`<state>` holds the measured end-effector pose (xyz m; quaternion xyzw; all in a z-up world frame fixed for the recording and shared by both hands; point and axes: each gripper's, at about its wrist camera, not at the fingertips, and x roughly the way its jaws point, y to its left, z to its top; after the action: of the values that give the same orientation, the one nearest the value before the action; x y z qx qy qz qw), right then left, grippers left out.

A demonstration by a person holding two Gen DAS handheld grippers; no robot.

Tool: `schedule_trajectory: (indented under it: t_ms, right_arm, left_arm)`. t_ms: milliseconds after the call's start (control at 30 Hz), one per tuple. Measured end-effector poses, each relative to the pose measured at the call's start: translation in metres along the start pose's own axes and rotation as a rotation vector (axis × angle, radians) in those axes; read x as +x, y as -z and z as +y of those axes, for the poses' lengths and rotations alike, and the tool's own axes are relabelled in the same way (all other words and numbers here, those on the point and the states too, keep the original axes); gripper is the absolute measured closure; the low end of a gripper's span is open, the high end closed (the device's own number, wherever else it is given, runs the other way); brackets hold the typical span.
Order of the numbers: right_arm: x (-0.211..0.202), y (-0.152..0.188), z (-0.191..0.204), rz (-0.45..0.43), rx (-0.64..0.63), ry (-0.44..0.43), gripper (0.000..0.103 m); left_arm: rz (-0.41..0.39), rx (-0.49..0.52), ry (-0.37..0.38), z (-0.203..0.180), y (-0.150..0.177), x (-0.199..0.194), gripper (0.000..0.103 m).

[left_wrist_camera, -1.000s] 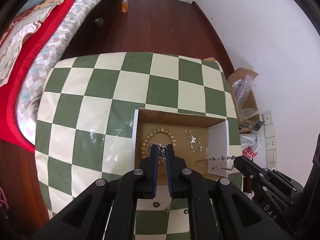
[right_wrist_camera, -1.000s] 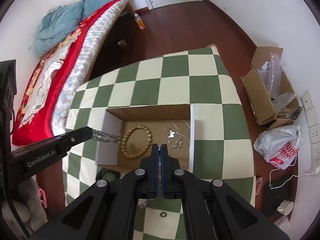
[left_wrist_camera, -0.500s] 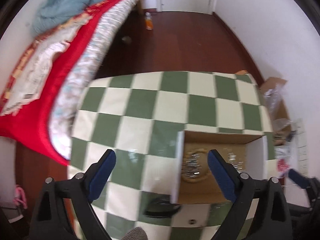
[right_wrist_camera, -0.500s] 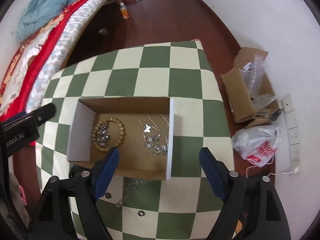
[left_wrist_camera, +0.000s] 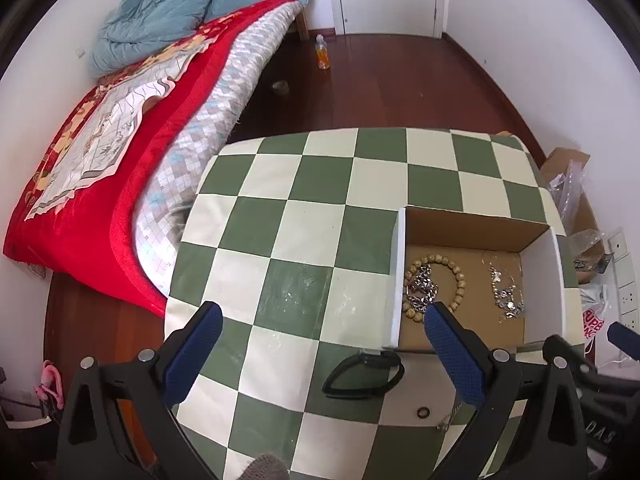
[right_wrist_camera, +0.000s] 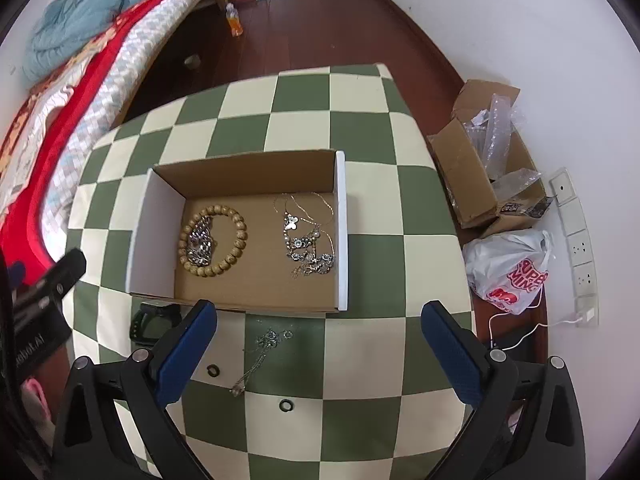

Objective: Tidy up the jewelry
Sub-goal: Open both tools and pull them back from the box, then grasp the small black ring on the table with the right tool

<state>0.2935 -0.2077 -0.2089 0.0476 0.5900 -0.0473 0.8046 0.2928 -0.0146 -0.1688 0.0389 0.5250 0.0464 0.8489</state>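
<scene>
Both tongs now gape wide and hold nothing, where a second ago they were pinched over the box with the left pair gripping a silver chain; that chain [right_wrist_camera: 199, 242] now lies inside the wooden bead bracelet [right_wrist_camera: 213, 241]. Left tongs [left_wrist_camera: 322, 320] hover above the checkered desk [left_wrist_camera: 312, 184], box off at their 2 o'clock. Right tongs [right_wrist_camera: 319, 320] hang over the near edge of the cardboard box [right_wrist_camera: 240, 168], released. Inside the box: bracelet with chain at the left, tangled pile of silver necklaces [right_wrist_camera: 306, 240] with a butterfly charm at the right, the two heaps apart. On the desk outside the box, toward 6 o'clock from it: a thin loose chain [right_wrist_camera: 260, 354], two small dark rings [right_wrist_camera: 212, 370] [right_wrist_camera: 285, 405], one either side of the chain. A black watch [right_wrist_camera: 154, 322] sits just beside the box's near left corner. Bed with red blanket [left_wrist_camera: 100, 152] at 9 o'clock, white plastic bag [right_wrist_camera: 512, 268] on the floor at 3 o'clock.
</scene>
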Motion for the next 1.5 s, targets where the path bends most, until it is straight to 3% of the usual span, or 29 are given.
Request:
schedule_trajectory:
  t_ms: [467,700,800,867,933,1033,1200,1400,1500]
  right_arm:
    - [-0.086,0.033,0.003,-0.221,-0.031,0.043,0.0]
    - [-0.119,0.06,0.002,-0.258,-0.009,-0.03,0.0]
    - [-0.104,0.078,0.002,-0.204,-0.006,-0.069,0.002]
    - [-0.087,0.092,0.001,-0.166,0.002,-0.096,0.015]
    - [-0.061,0.105,0.0,-0.111,0.007,-0.116,0.039]
    - [-0.021,0.123,-0.004,-0.037,0.03,-0.155,0.041]
    - [0.029,0.141,-0.006,0.004,0.035,-0.181,0.042]
    - [0.059,0.149,0.005,0.005,-0.017,-0.152,0.057]
    - [0.063,0.149,0.012,-0.014,-0.036,-0.139,0.057]
  left_arm:
    - [-0.14,-0.059,0.003,0.02,0.034,-0.079,0.0]
    - [-0.202,-0.045,-0.002,0.027,0.053,-0.115,0.0]
    - [-0.188,-0.037,-0.033,0.03,0.069,-0.11,0.0]
    - [-0.149,-0.027,-0.063,0.03,0.084,-0.093,0.0]
    - [-0.088,-0.014,-0.077,0.027,0.099,-0.069,0.001]
    - [-0.02,0.003,-0.096,0.022,0.117,-0.036,0.001]
    - [0.052,0.033,-0.144,0.013,0.142,0.007,0.001]
    - [0.091,0.037,-0.144,0.008,0.147,0.028,0.001]
    - [0.096,0.04,-0.143,0.008,0.146,0.032,0.001]
